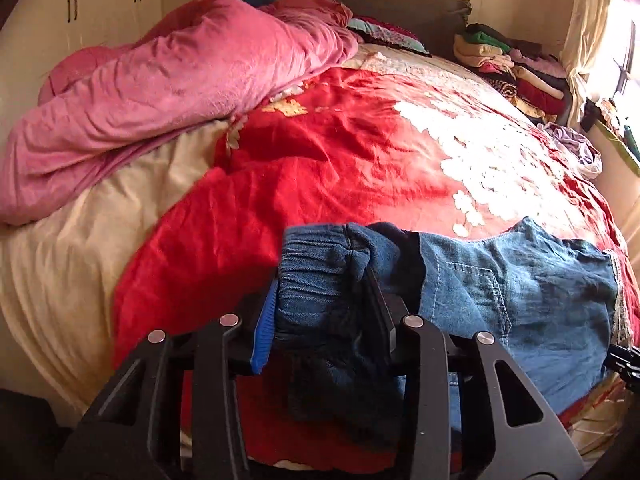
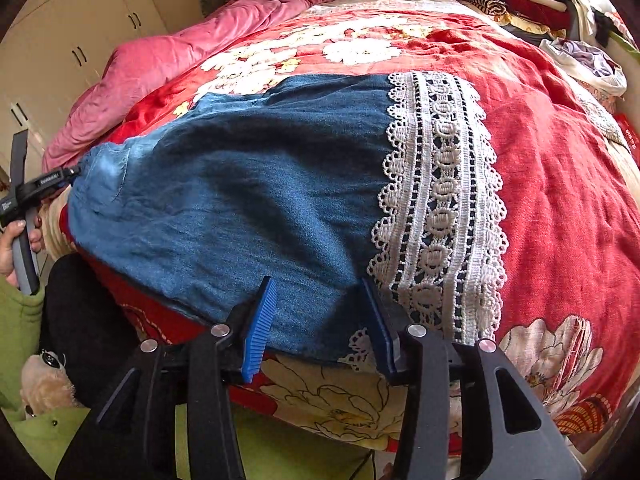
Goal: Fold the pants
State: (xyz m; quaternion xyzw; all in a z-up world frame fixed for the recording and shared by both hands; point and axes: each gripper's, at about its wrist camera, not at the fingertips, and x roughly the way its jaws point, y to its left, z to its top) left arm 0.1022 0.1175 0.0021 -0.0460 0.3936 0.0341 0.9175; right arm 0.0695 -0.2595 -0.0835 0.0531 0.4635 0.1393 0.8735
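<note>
Left gripper (image 1: 324, 304) angles down, jaws clamped on a bunched elastic waistband of the denim pants (image 1: 520, 300), fabric filling the gap. Right gripper (image 2: 320, 328) angles down, its fingers straddling the pants' hem edge; whether the pads press is unclear. Left hand (image 2: 16, 248) wraps the left gripper's handle, green sleeve below.

A home bedroom: a bed (image 1: 60, 280) with red floral bedspread (image 1: 340, 152), pink quilt (image 1: 168, 92), wardrobe doors (image 1: 100, 4).
</note>
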